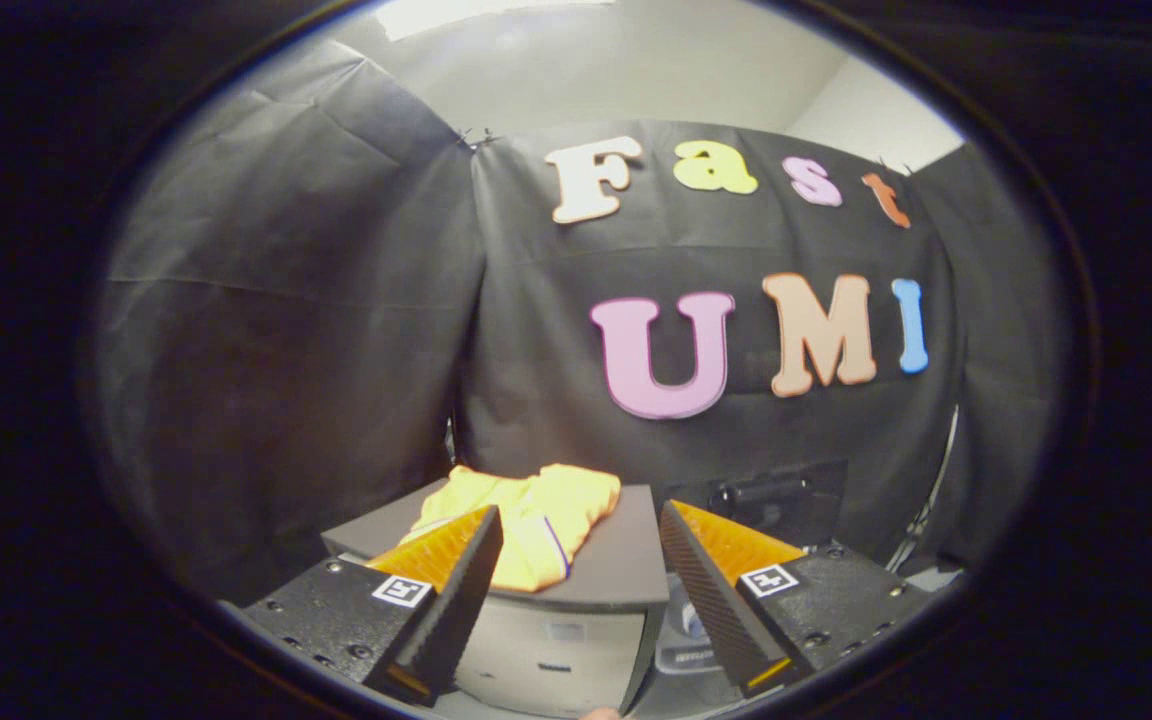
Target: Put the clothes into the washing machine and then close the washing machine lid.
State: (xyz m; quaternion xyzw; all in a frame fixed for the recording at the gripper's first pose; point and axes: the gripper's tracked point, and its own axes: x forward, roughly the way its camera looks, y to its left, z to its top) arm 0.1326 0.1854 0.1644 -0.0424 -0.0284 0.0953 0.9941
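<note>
Yellow garment [536, 520] atop box [626, 570] — claw [576, 590] spread, empty.

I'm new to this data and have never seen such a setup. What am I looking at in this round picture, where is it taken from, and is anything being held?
The picture comes from a fisheye camera riding on a hand-held gripper that a person carries; no robot arm is involved. The two wedge shapes at the bottom are its fingers, spread open with nothing between them. Just ahead of them stands a small box-like unit with a dark flat top, probably the washing machine, though its lid is hard to make out. A crumpled yellow garment lies on that top, beyond the fingertips and untouched. Beside the unit, behind the other finger, is a dark part I cannot identify. Black cloth forms the booth's walls.
</note>
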